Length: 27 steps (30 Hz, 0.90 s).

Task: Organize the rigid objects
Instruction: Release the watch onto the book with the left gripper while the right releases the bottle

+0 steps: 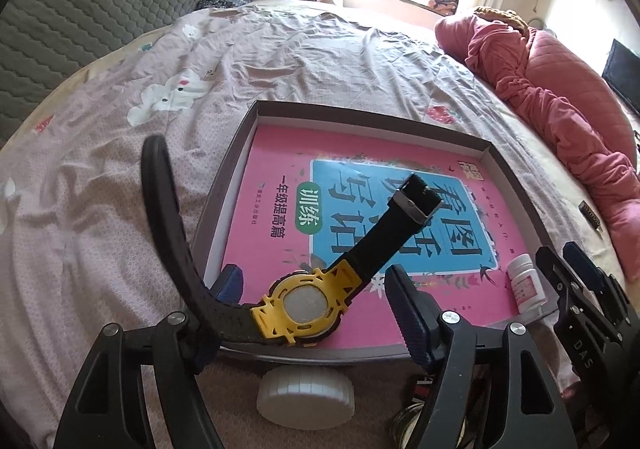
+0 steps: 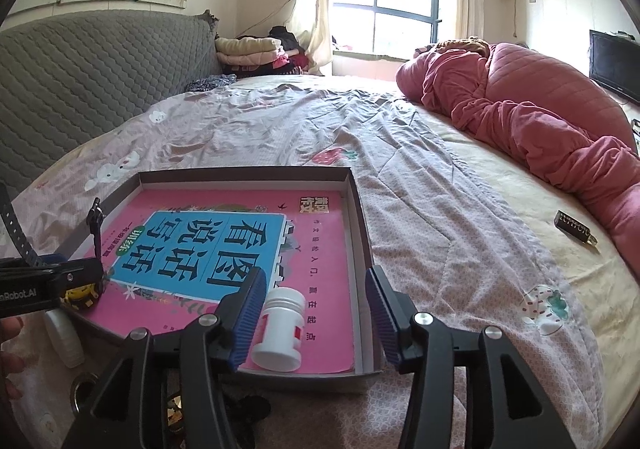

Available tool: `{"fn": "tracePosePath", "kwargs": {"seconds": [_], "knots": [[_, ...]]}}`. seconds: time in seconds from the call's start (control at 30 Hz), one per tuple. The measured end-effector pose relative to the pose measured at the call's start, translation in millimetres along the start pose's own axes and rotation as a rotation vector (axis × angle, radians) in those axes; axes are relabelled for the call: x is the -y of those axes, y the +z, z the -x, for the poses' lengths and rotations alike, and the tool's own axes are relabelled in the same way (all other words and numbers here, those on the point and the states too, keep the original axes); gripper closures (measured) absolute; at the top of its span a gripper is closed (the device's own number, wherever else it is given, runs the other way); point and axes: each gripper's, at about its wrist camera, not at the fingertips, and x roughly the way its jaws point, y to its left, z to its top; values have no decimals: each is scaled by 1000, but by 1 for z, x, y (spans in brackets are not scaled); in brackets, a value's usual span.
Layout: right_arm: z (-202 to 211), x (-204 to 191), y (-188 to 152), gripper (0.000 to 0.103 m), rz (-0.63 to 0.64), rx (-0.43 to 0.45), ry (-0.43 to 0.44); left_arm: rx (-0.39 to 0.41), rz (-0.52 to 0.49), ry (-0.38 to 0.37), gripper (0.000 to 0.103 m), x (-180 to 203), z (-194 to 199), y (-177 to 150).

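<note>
I have the watch (image 1: 304, 301) over the tray's (image 1: 224, 209) near left corner, its case just above the pink book (image 1: 276, 217) lying inside. My left gripper (image 1: 312, 309) has its fingers (image 1: 412, 317) spread wide around the watch; one strap seems draped against the left one, so whether it is released I cannot tell. My right gripper (image 2: 316, 313) is also spread, its left finger beside the white bottle (image 2: 280, 329) lying at the tray's near right corner. I judge this the placing step; next I must back the left gripper off without dragging the strap.
</note>
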Motion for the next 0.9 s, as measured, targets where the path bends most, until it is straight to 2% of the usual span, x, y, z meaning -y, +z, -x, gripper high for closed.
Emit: {"fn": "tracePosePath", "kwargs": {"seconds": [0.3,0.67,0.83,0.9], "knots": [[4,4,2,48,-18,26,-2,65,0,-22,28,0,24,5],[11,12,2,47,-45,53,0,174,34,-49,27,-11,73,22],[21,18,3,46,-73,92,18,176,41,-56,27,-12,84,14],[26,19,1,41,-76,106,24,173,43,-59,27,-12,85,9]]}}
